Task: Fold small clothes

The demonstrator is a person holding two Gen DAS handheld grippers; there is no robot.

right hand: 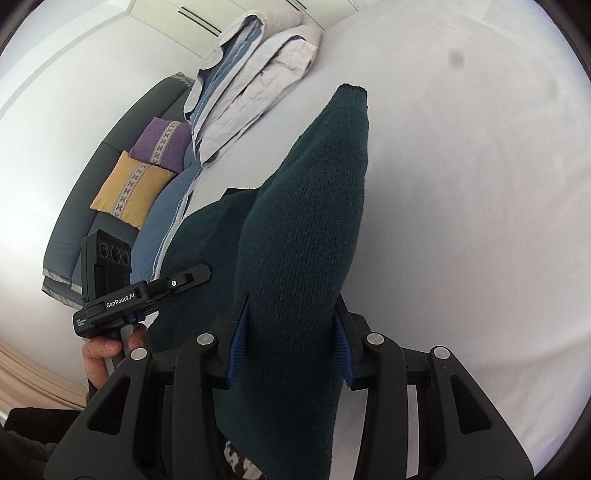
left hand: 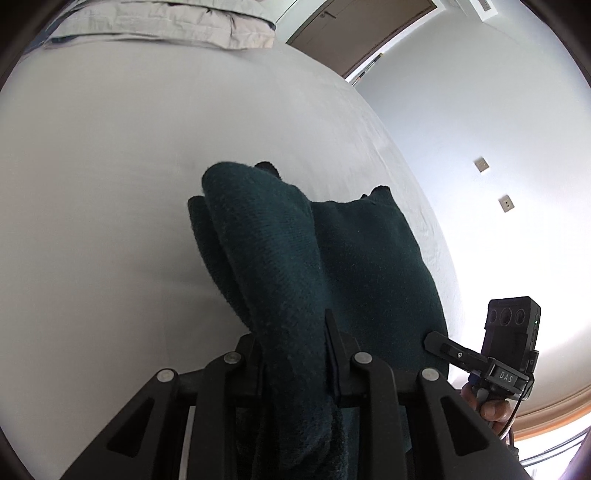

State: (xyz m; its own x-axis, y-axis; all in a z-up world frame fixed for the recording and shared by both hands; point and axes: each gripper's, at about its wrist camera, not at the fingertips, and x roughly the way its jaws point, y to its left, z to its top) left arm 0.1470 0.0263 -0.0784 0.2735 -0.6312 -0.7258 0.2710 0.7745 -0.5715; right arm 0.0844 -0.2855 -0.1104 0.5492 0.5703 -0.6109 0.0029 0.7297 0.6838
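Note:
A dark green knitted garment (left hand: 332, 258) is held up over a white bed (left hand: 110, 184). My left gripper (left hand: 291, 343) is shut on one bunched edge of it. My right gripper (right hand: 291, 325) is shut on another edge of the garment (right hand: 306, 229), its blue pads (right hand: 238, 339) pressing the cloth from both sides. The cloth hangs between the two grippers and drapes away from them toward the bed. The right gripper shows at the right of the left wrist view (left hand: 443, 345), and the left gripper shows at the left of the right wrist view (right hand: 192, 277).
A folded pale quilt (right hand: 258, 70) lies at the far end of the bed (right hand: 461, 184), also in the left wrist view (left hand: 166, 22). A grey sofa (right hand: 85, 192) with a yellow cushion (right hand: 129, 188) and a purple cushion (right hand: 162, 140) stands beside the bed. A door (left hand: 351, 33) and white wall (left hand: 480, 129) lie beyond.

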